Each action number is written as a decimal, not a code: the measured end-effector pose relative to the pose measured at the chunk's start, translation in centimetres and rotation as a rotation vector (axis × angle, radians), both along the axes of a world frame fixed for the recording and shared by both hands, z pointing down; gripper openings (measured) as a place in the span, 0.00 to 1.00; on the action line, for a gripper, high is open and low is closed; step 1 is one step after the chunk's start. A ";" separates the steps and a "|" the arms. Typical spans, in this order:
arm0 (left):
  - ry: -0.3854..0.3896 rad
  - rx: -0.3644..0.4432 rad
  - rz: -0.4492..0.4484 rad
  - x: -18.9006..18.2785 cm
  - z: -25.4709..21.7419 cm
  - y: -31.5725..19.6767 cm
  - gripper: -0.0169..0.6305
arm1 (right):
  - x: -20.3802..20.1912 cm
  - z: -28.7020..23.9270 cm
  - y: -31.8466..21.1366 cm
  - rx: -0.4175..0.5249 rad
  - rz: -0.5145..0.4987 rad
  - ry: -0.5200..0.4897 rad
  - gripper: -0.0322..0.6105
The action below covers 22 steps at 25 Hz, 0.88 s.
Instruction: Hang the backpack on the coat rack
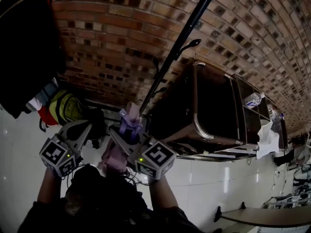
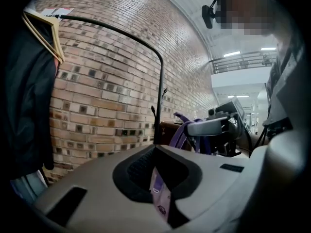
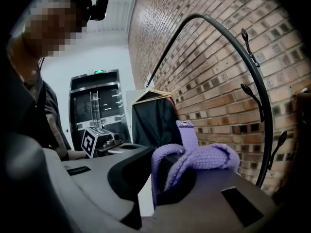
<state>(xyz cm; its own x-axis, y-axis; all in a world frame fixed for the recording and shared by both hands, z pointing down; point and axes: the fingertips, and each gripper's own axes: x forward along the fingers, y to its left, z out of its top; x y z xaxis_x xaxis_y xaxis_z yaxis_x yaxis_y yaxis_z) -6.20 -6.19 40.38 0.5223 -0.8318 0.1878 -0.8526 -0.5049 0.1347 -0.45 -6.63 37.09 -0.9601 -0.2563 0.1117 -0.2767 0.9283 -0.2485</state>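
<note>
While both grippers carry the load between them, the relation that matters is loop to hook. The right gripper [image 1: 130, 126] has its jaws closed tight on the purple woven carry loop [image 3: 204, 157] of the backpack [image 1: 116, 158], and the loop bulges out past the jaw tips. The left gripper [image 1: 81, 129] is closed on a thin lavender strap [image 2: 156, 186] of the same bag, which runs down between its pads. The backpack's body hangs below and between the two, off the floor and just in front of the person's chest. The coat rack [image 1: 181, 41] stands directly ahead, its black pole running up and away against the brick wall [image 1: 107, 38]. In the right gripper view its hooks [image 3: 252, 93] sit to the right of the loop and mostly higher. The right gripper is the nearer one, since its jaw tips lie just beside the foot of the pole in the head view, and the left sits well off to the side. Both point roughly level toward the wall, side by side, forearms tucked low. Judgement: the loop must rise and swing right to drop over a hook. A dark coat [image 1: 24, 47] hangs at the far left, apart from this.
</note>
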 end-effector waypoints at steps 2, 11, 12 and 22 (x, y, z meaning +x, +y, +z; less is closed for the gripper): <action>-0.007 0.003 -0.012 0.2 -0.4 -1.5 0.05 | -0.1 0.2 -1.4 0.008 0.000 0.002 0.05; 0.011 0.021 0.078 0.2 -0.6 -9.0 0.05 | -0.8 0.1 -7.8 -0.020 0.082 -0.001 0.05; 0.013 0.023 0.094 0.3 -0.7 -9.9 0.05 | -0.9 -0.2 -8.5 -0.021 0.092 -0.002 0.05; 0.048 0.049 0.182 -0.9 -1.6 -18.8 0.05 | -3.9 -2.5 -16.6 -0.011 0.126 0.003 0.05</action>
<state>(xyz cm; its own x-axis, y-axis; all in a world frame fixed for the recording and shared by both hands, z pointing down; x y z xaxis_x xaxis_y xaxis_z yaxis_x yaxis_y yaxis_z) -7.05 -24.99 38.75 0.6721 -0.7306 0.1201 -0.7399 -0.6570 0.1444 -4.34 -23.21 34.57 -0.9200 -0.3740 0.1175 -0.3919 0.8832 -0.2575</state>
